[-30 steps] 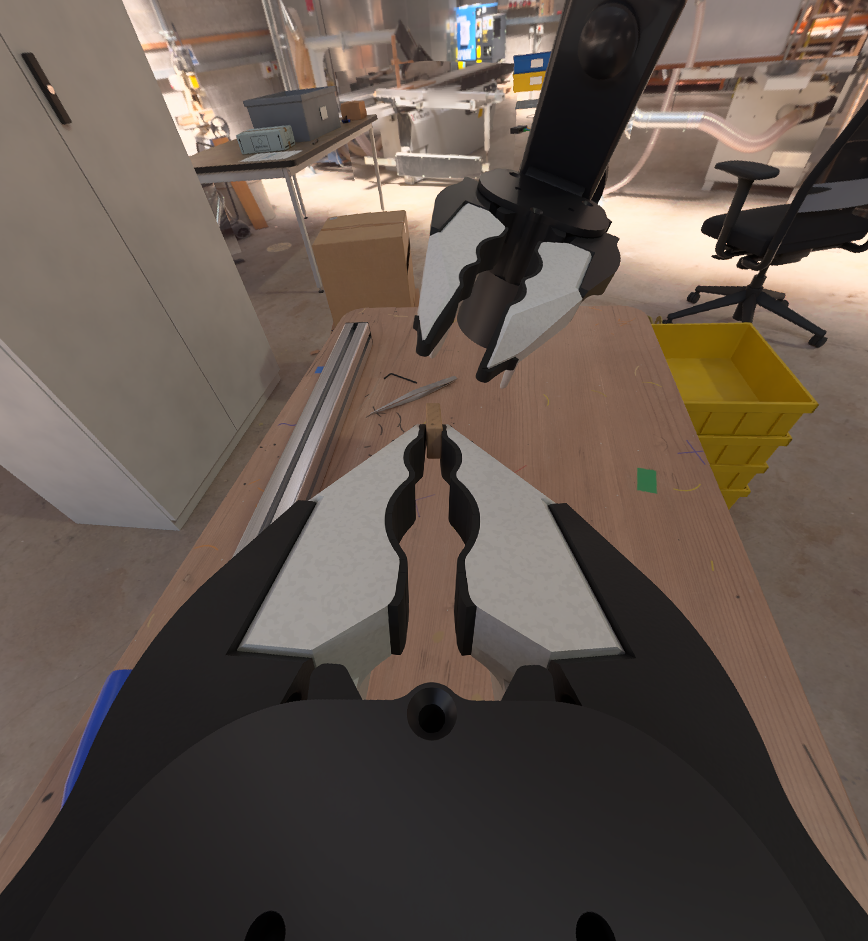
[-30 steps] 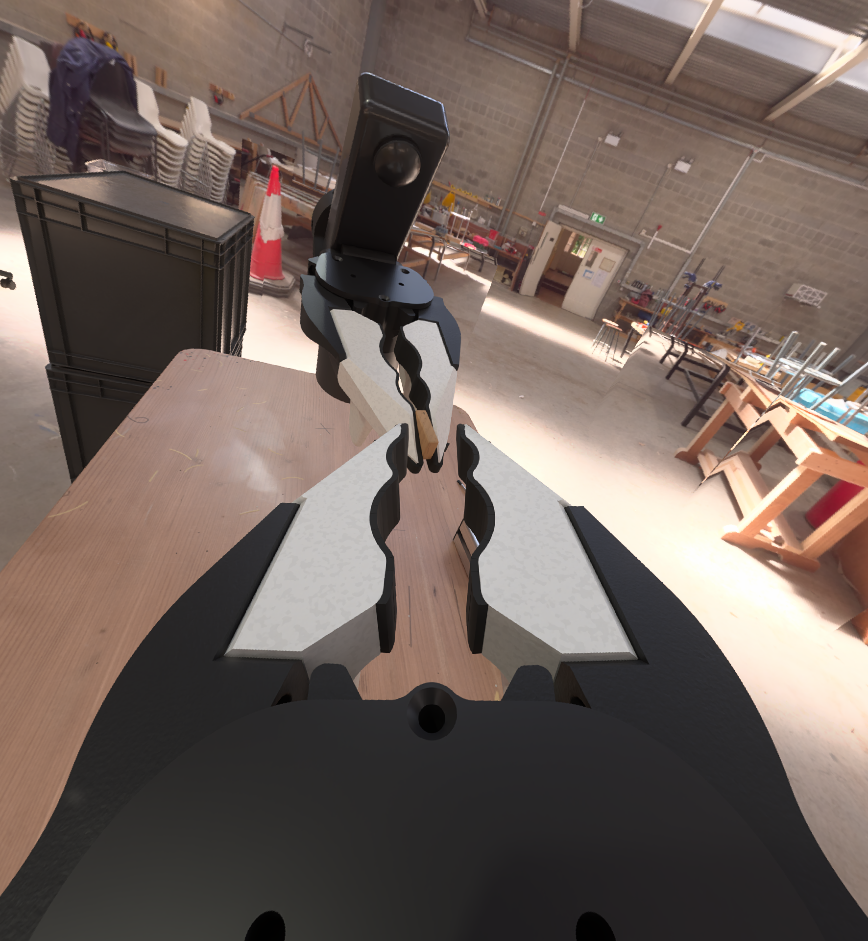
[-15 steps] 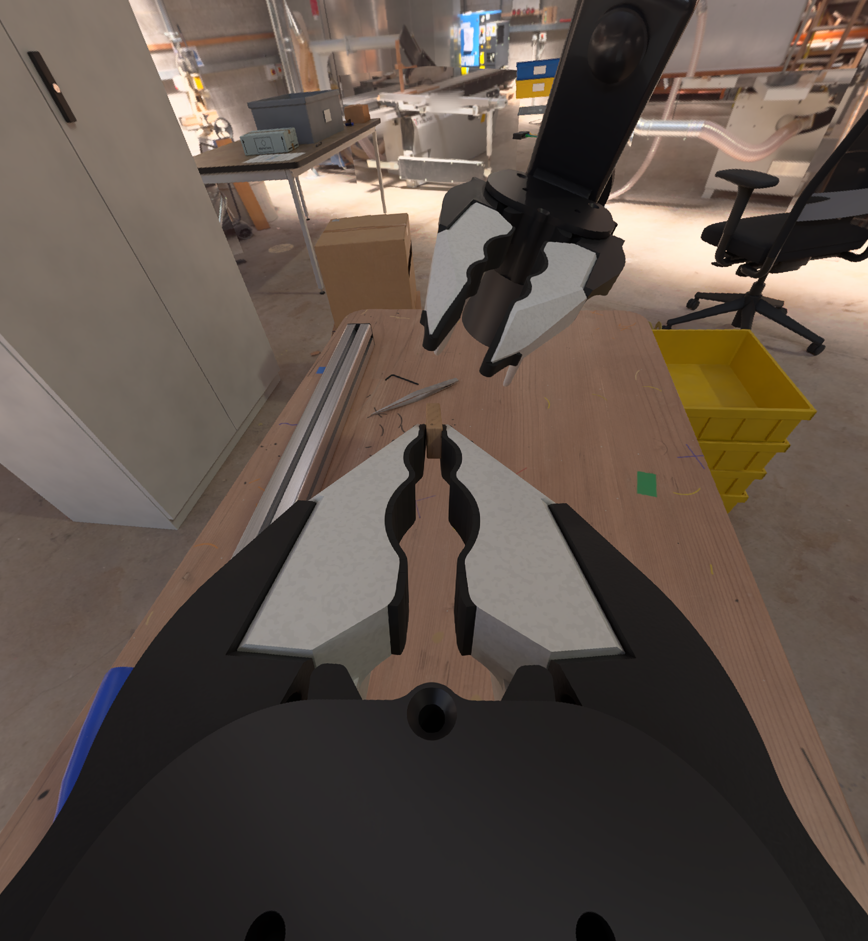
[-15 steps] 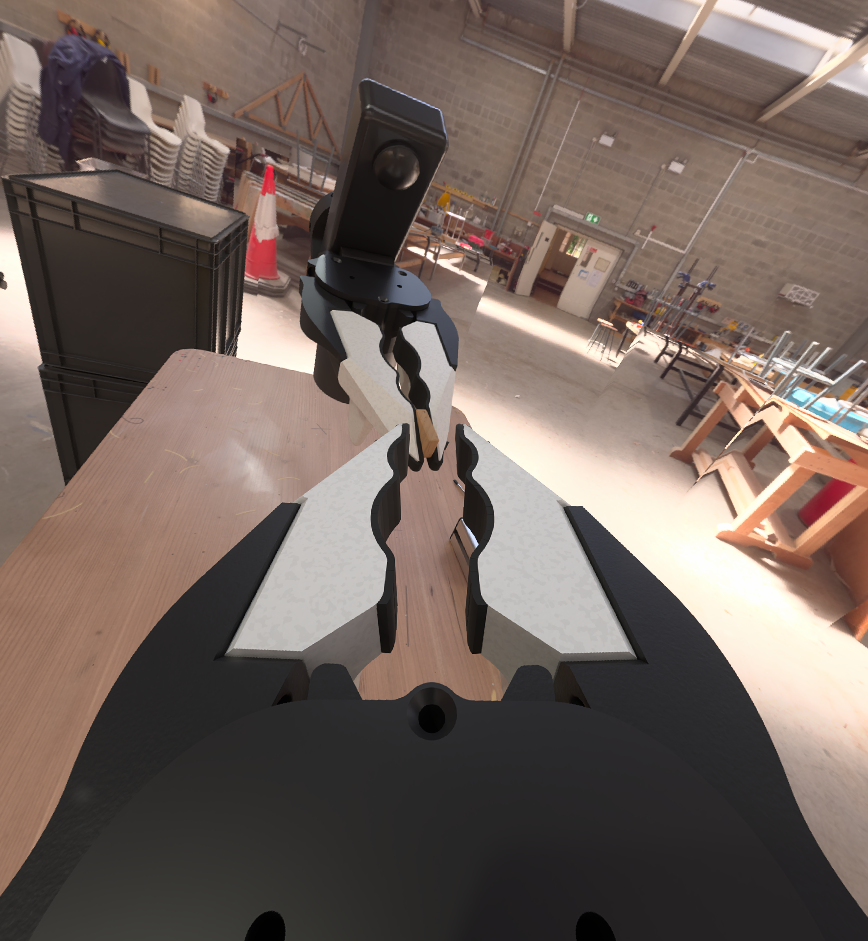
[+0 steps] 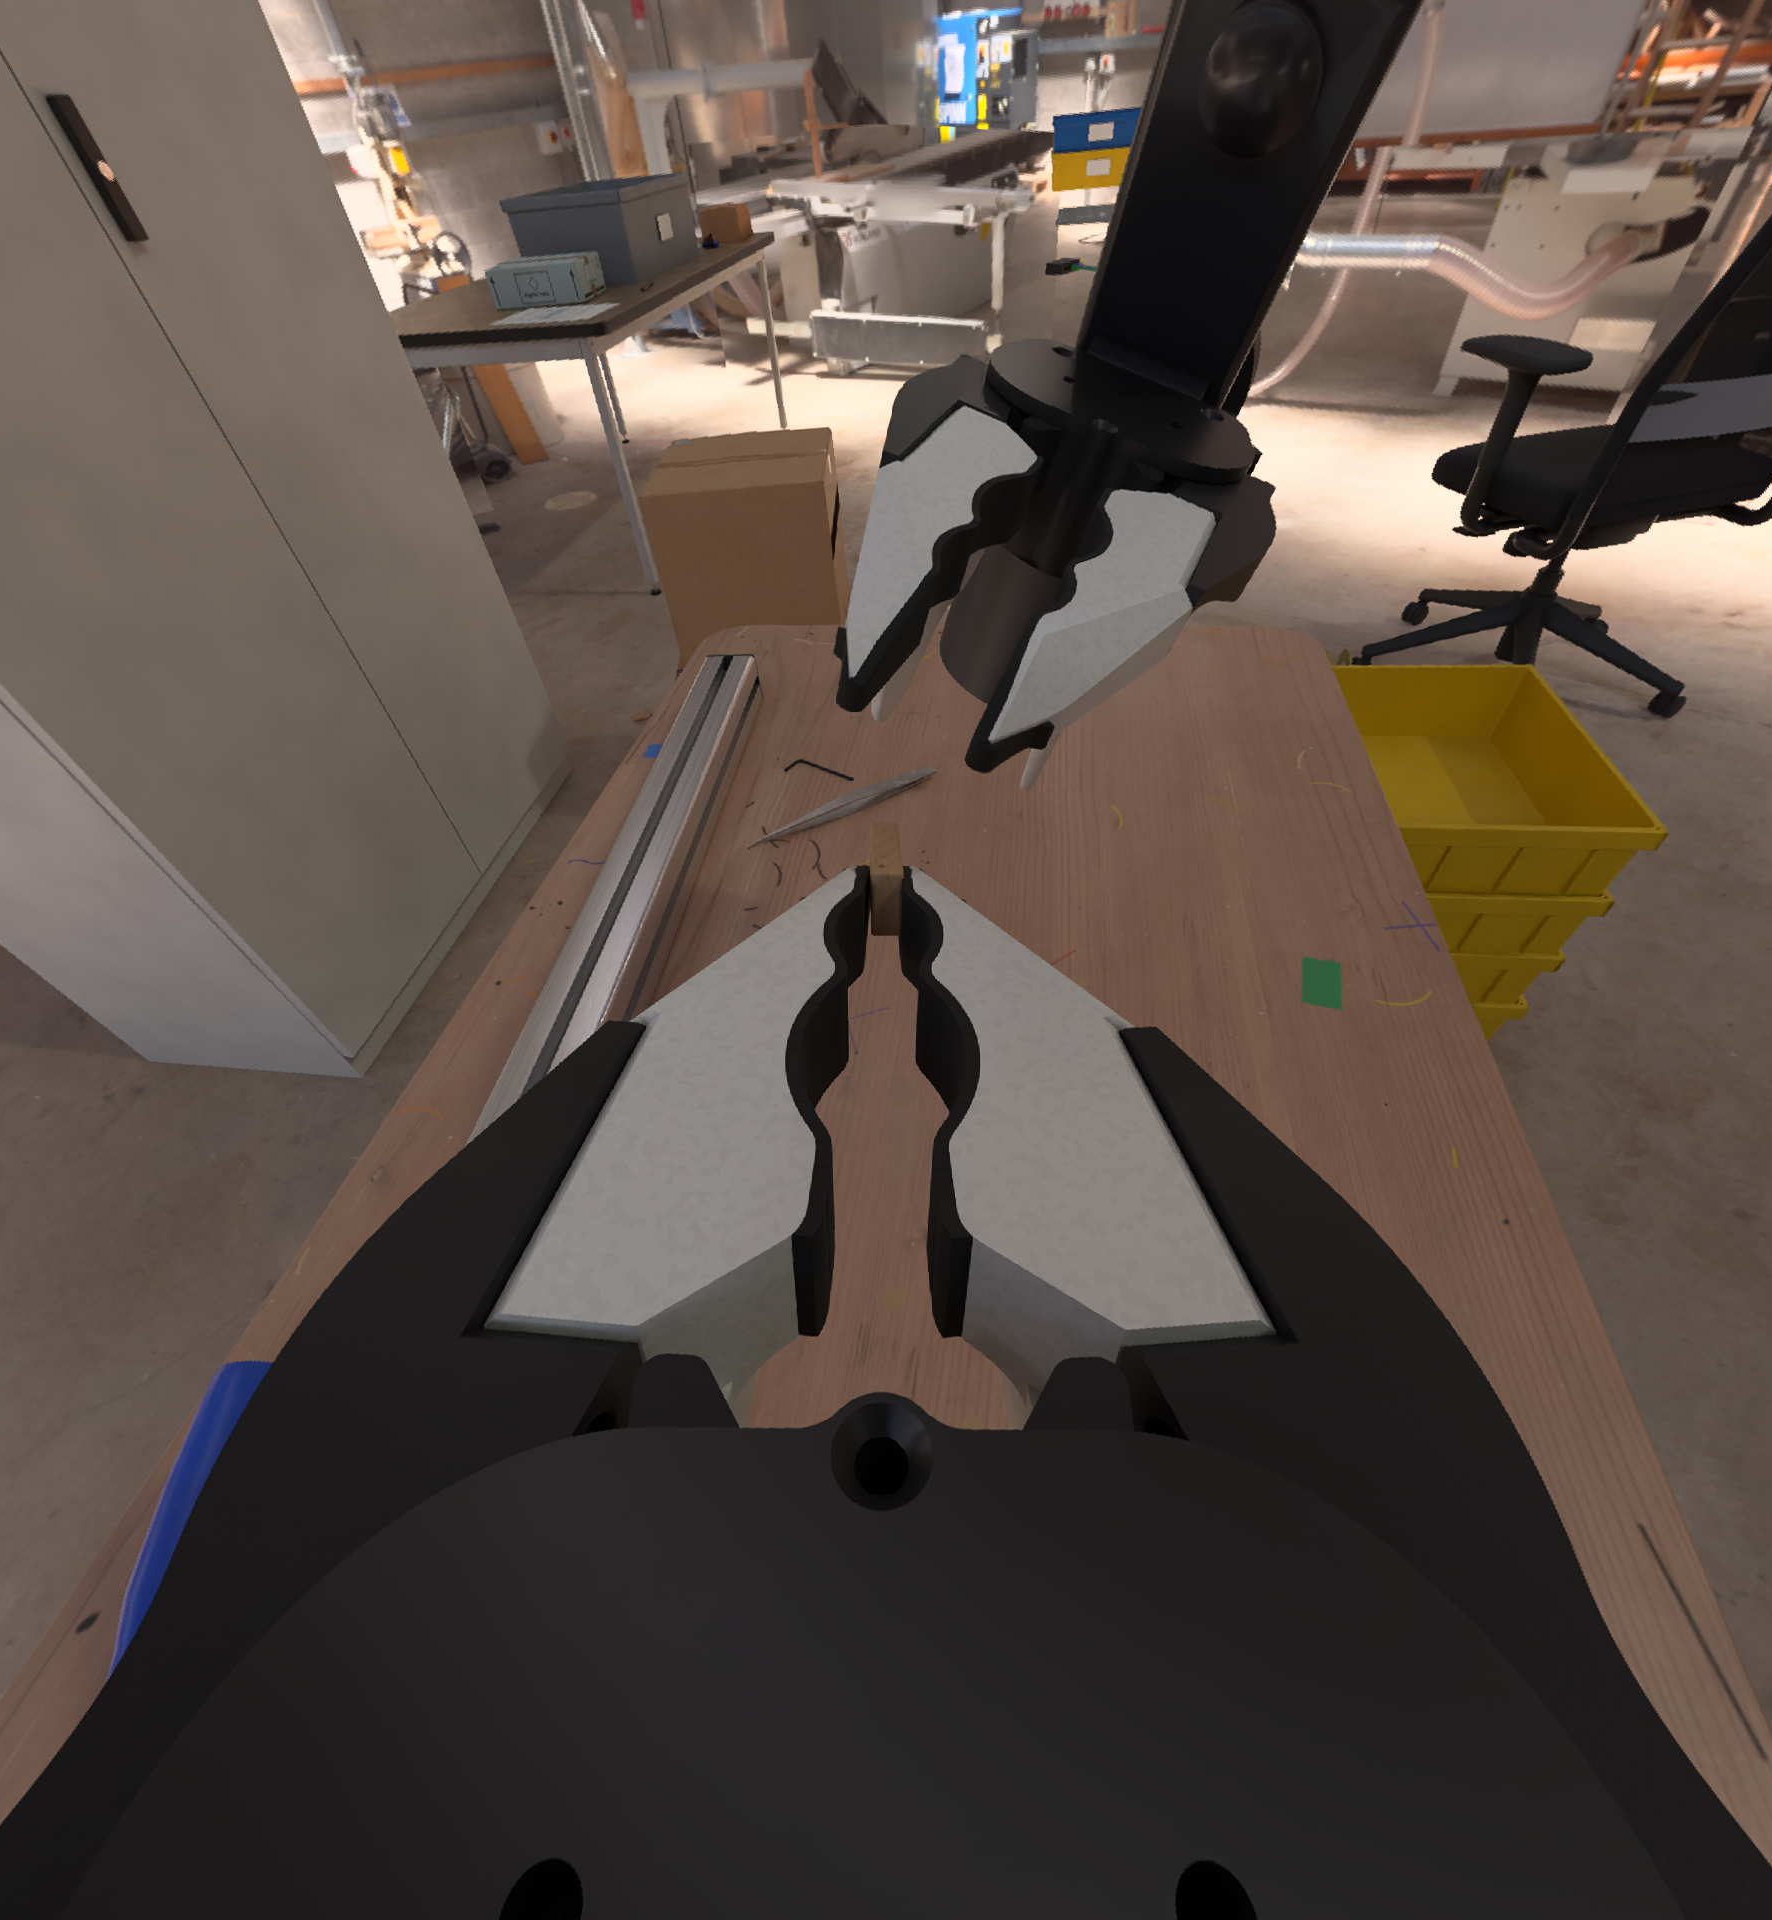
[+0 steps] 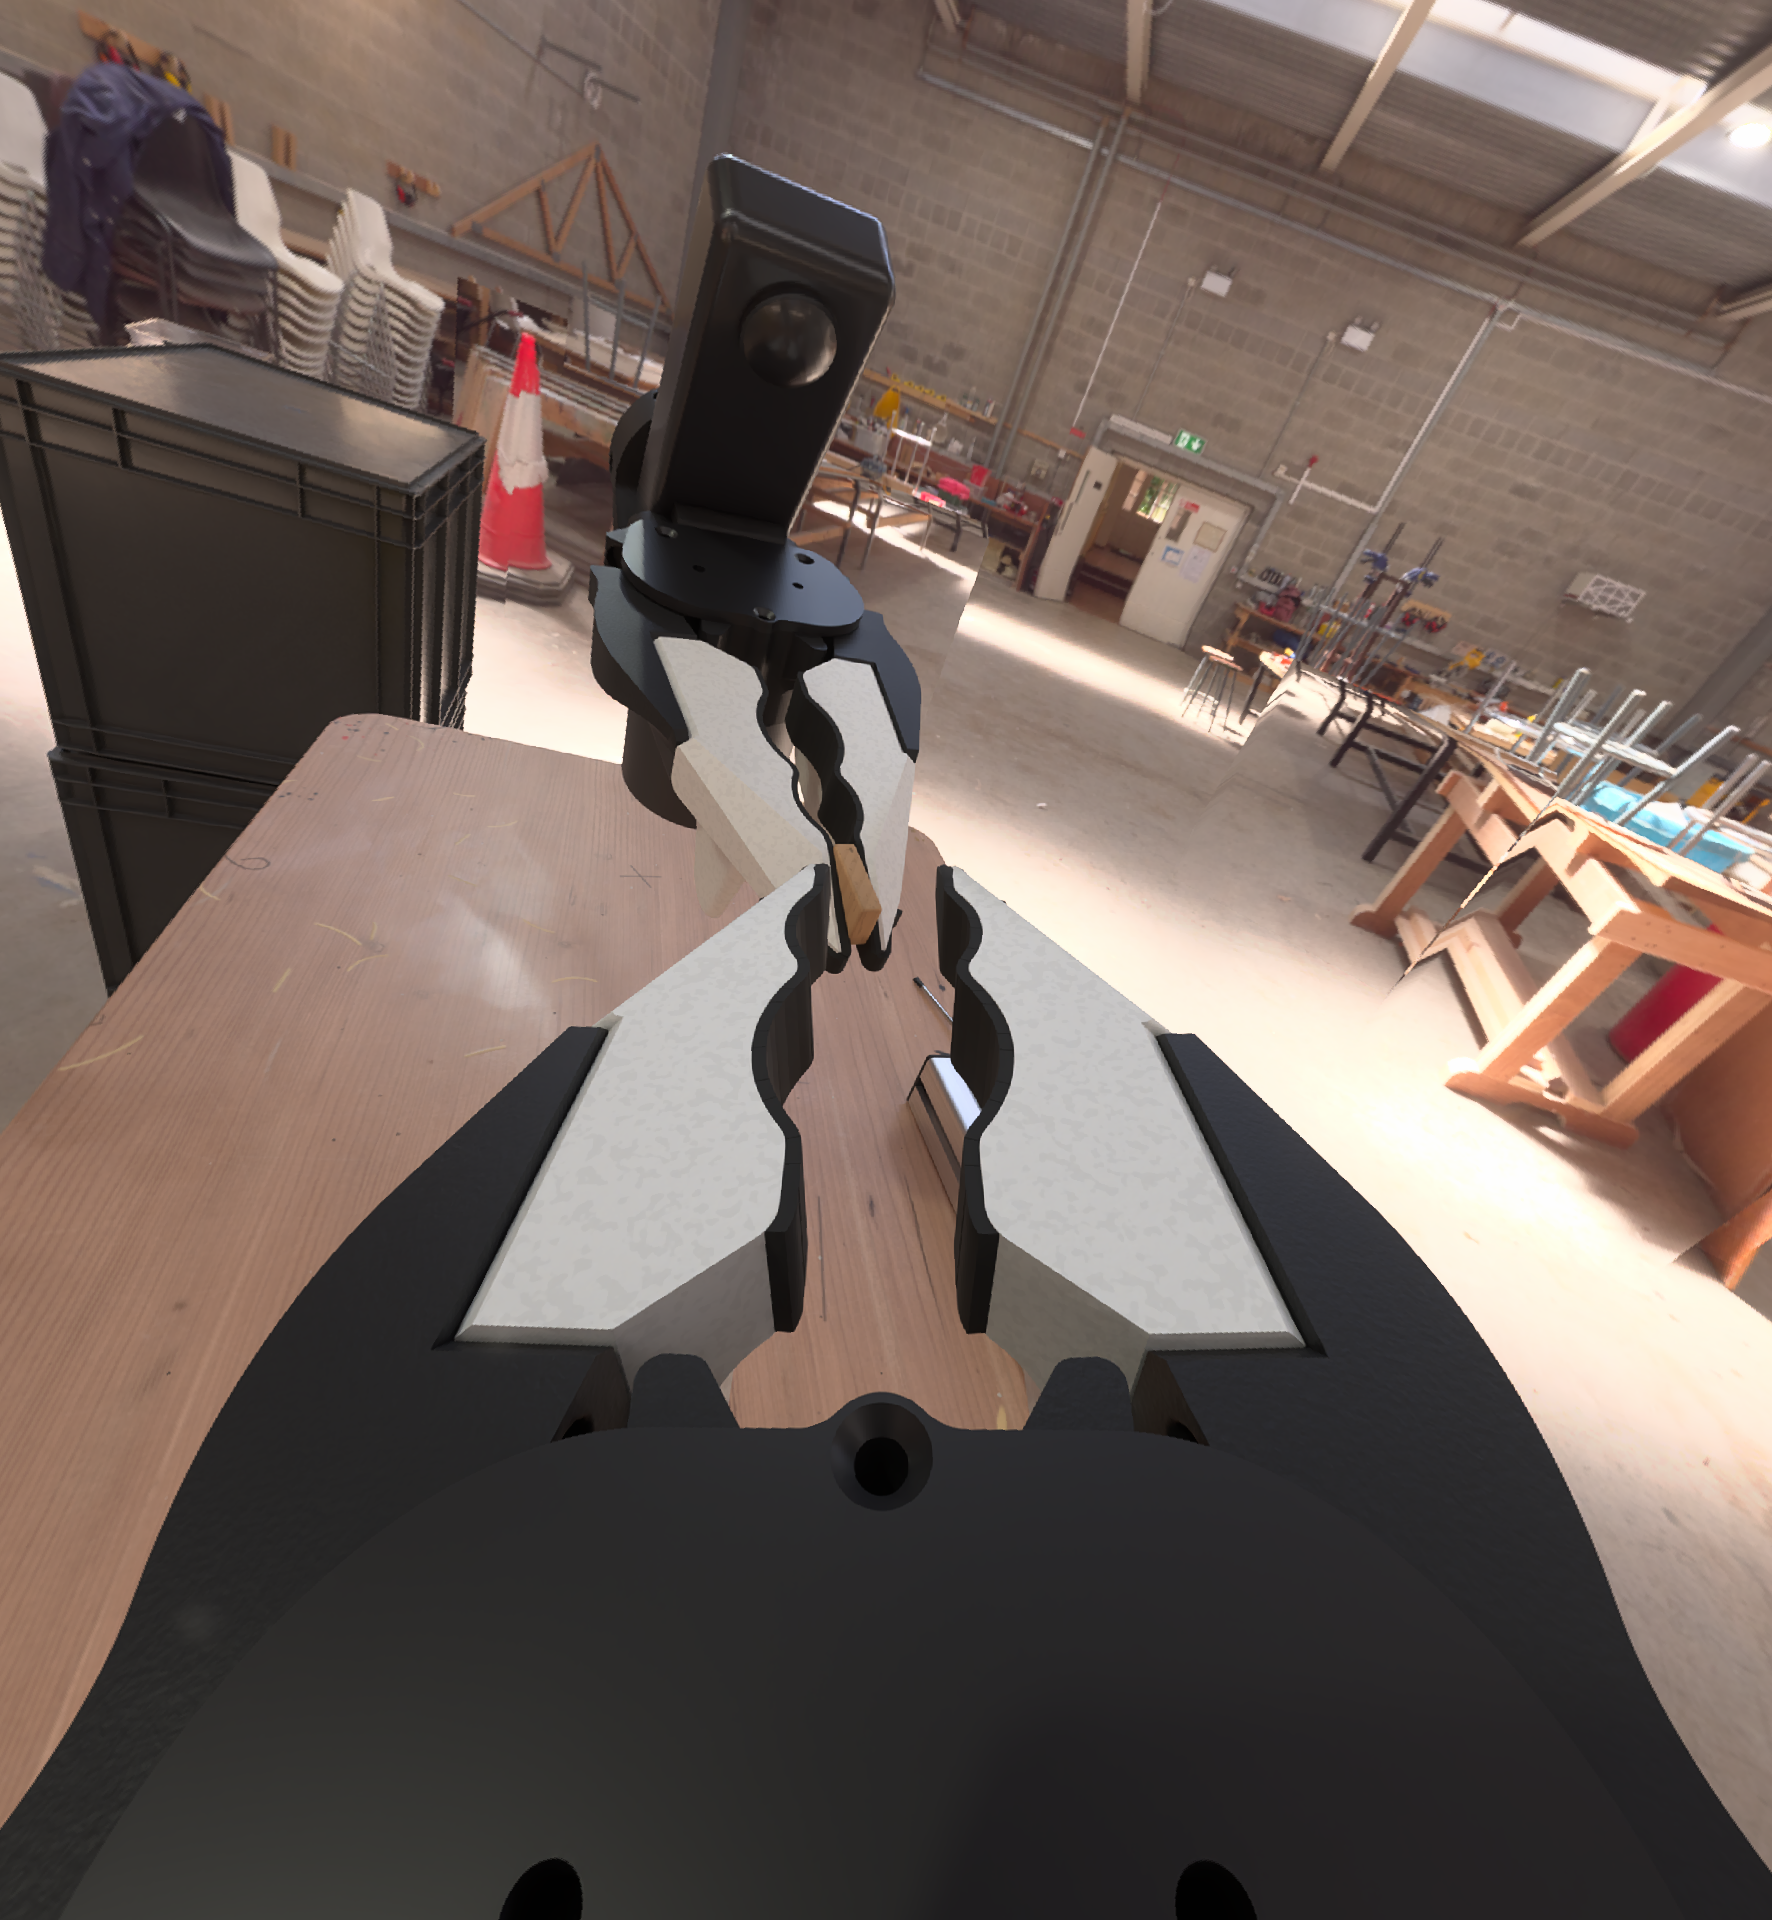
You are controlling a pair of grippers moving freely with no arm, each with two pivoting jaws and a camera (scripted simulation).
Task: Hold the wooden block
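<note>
The small wooden block (image 5: 884, 885) is pinched upright between the tips of my left gripper (image 5: 882, 891), just above the wooden table (image 5: 1173, 935). In the right wrist view the block (image 6: 854, 890) shows as a tan piece in the left gripper (image 6: 858, 940), which tilts down towards me. My right gripper (image 6: 882, 883) is open and empty, its tips a short way in front of the block. In the left wrist view the right gripper (image 5: 929, 736) hovers open above the far part of the table, beyond the block.
A metal rail (image 5: 653, 831) runs along the table's left edge. Tweezers (image 5: 846, 805) and a small hex key (image 5: 817, 769) lie just beyond the block. Stacked yellow bins (image 5: 1484, 790) stand off the right side. Black crates (image 6: 227, 582) stand at the far end.
The right gripper has drifted slightly up and back from the block, still open. The left gripper holds the block still.
</note>
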